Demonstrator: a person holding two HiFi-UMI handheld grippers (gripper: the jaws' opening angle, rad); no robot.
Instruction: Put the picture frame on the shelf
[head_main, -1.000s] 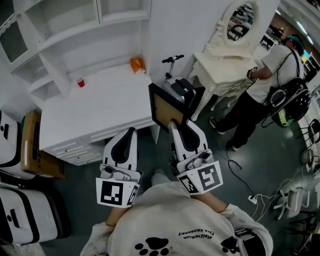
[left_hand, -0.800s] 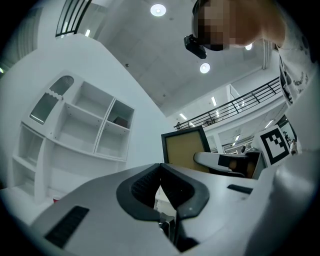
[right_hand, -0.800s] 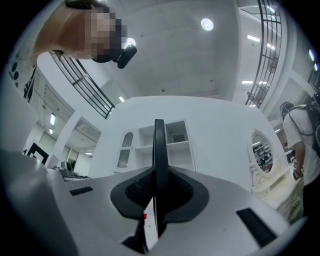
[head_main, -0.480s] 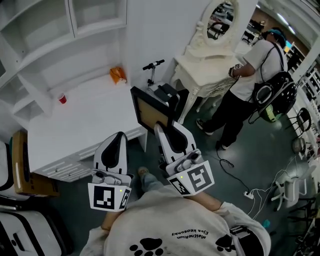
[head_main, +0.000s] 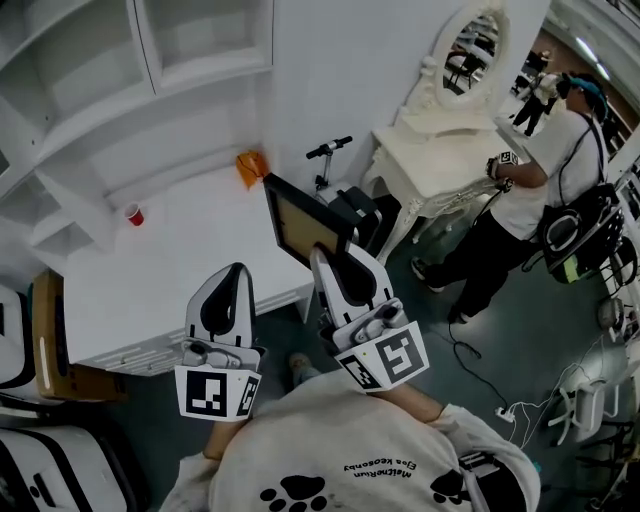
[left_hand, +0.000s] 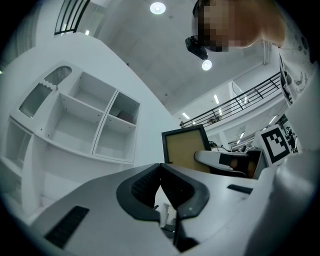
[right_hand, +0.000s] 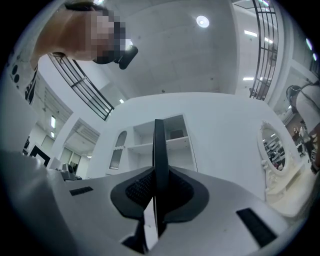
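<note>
The right gripper (right_hand: 156, 195) is clamped on the picture frame (head_main: 300, 222): in the right gripper view its two dark pads press on either face of the thin black edge, which rises straight up between them. The frame is therefore off any surface, carried in the air by its lower edge. It stands roughly upright, and the head view shows its tan panel facing left. The left gripper (left_hand: 161, 175) is closed with its tips meeting and nothing between them, and it hangs just beside the right one, on its left and a little lower. The coming move turns on one relation. The white shelf (head_main: 150, 60) lies ahead of the frame and to its left, above the white desk top (head_main: 180, 270). The frame's long axis runs upward from the jaws, so it would likely go into a compartment standing up. The left gripper is somewhat nearer the shelf, but only the right one carries anything. By count there is one picture frame, two grippers and one shelf unit with several open compartments. One small red cup (head_main: 133, 214) and one orange object (head_main: 250, 165) sit on the desk top. One other person (head_main: 540, 180) stands at the cream dressing table (head_main: 440, 130), well apart to the right.
</note>
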